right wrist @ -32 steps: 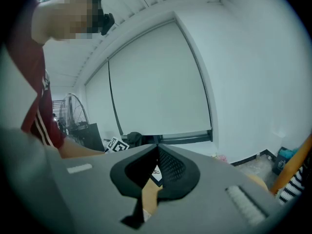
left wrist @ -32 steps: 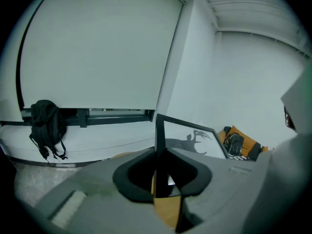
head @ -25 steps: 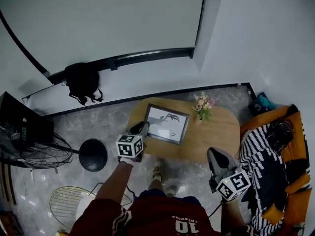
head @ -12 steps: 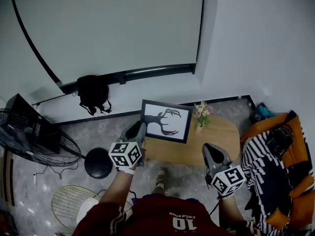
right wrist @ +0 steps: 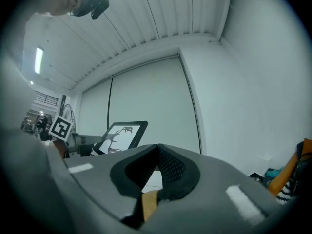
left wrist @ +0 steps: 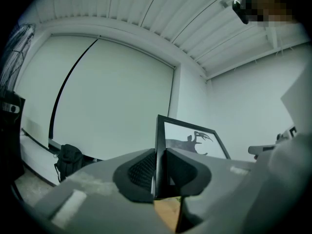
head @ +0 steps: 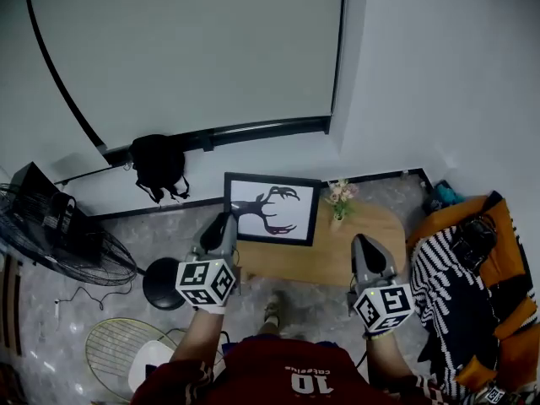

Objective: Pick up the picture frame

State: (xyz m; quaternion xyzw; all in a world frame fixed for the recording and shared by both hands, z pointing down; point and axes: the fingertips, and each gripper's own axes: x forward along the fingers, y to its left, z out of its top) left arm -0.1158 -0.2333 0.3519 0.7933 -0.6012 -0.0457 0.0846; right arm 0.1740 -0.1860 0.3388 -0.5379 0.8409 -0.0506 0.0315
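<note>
The black picture frame (head: 272, 209), with an antler print on white, hangs upright in the air above the oval wooden table (head: 337, 256). My left gripper (head: 226, 224) is shut on the frame's left edge. In the left gripper view the frame (left wrist: 192, 140) stands edge-on, pinched between the pads of that gripper (left wrist: 160, 172). My right gripper (head: 364, 243) floats over the table's right part, apart from the frame, shut with nothing in it. From the right gripper view (right wrist: 157, 152) the frame (right wrist: 124, 133) shows off to the left.
A small vase of flowers (head: 339, 197) stands on the table behind the frame. A black bag (head: 159, 163) leans on the wall. At the left are a fan (head: 51, 234) and its round base (head: 160, 281); at the right is a sofa with a striped blanket (head: 447, 285).
The left gripper has lifted the frame off the table and tipped it from lying flat to upright. The right gripper has risen a little too.
</note>
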